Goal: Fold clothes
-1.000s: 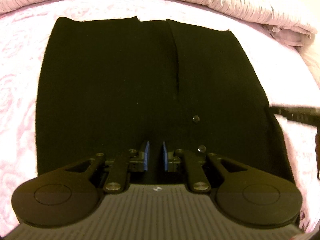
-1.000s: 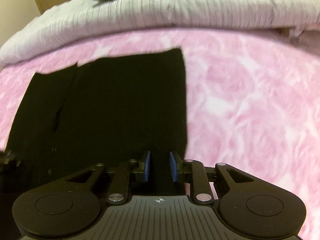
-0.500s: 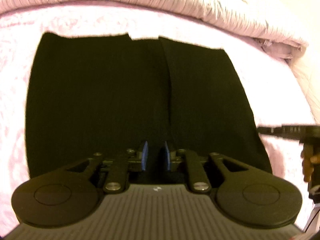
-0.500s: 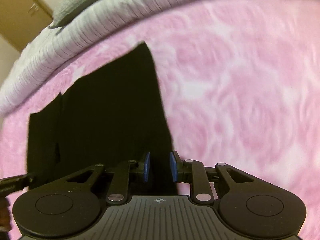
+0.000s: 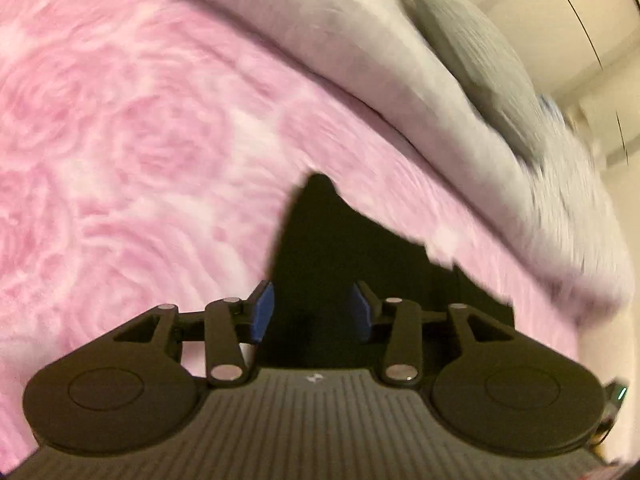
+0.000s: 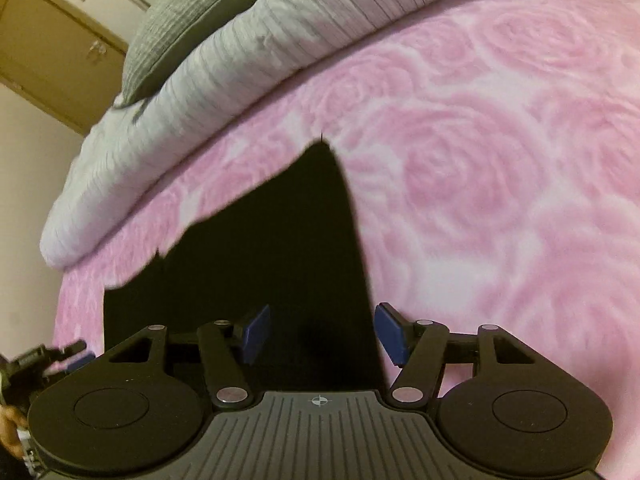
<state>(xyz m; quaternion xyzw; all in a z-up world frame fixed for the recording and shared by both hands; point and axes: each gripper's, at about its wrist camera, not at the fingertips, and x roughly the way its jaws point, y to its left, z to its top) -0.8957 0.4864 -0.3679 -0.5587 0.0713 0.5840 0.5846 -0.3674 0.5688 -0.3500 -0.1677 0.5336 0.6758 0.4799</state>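
A bed with a pink rose-patterned blanket (image 6: 500, 168) is seen in both views. A white ribbed quilt (image 6: 224, 92) is bunched along its far edge, from 9 to 1 o'clock in the right wrist view, and a grey pillow (image 6: 192, 12) is laid on top of it at 11 o'clock. A black garment (image 6: 280, 248) is spread flat on the blanket, and in the right wrist view its far corner is pointed toward 12 o'clock. The left tongs (image 5: 311, 312) are held apart over the near edge of the garment (image 5: 332, 256), with nothing between the blue pads. The right tongs (image 6: 324, 334) are also held wide apart above the garment's right edge, and nothing is clamped.
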